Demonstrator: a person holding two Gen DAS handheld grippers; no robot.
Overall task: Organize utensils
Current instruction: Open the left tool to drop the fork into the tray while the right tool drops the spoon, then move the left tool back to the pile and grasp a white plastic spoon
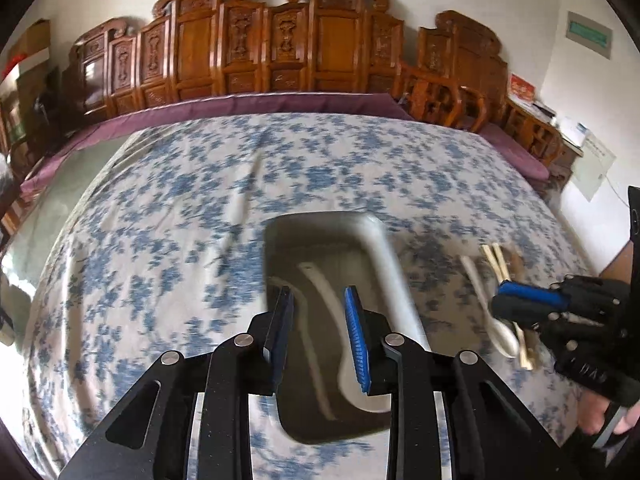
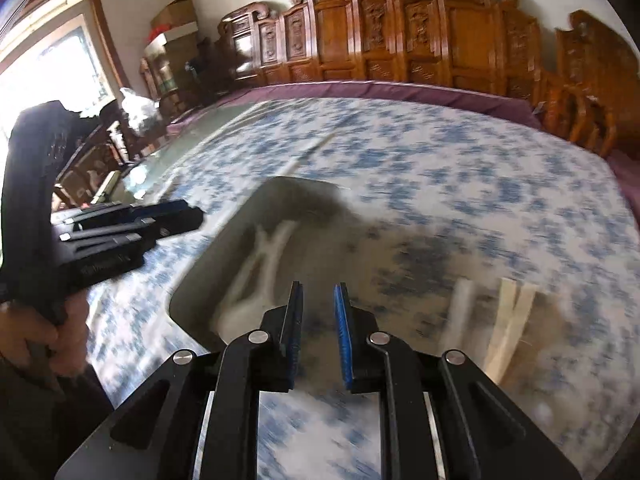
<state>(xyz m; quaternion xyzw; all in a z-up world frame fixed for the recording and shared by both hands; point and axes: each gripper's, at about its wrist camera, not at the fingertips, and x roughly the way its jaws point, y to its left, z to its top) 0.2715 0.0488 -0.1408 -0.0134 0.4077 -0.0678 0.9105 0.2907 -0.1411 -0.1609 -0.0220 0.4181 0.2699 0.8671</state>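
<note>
Left wrist view: left hand-held gripper (image 1: 319, 300) is being held parted & empty over grey tray (image 1: 376, 240) on floral bed cover (image 1: 180, 200); white spoons (image 1: 320, 288) are lying inside. Rt hand-held gripper (image 2: 319, 296) is likewise being held released, nothing between pads. White spoon (image 1: 486, 304) & chopsticks (image 1: 500, 268) are lying just beside tray.

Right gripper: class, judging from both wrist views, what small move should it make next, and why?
Probably swing the right gripper, whose jaws stand apart and empty, to the right and down over the white spoon on the floral cloth. That spoon and the chopsticks lie outside the tray, which already holds white utensils. The left gripper is empty too.
</note>
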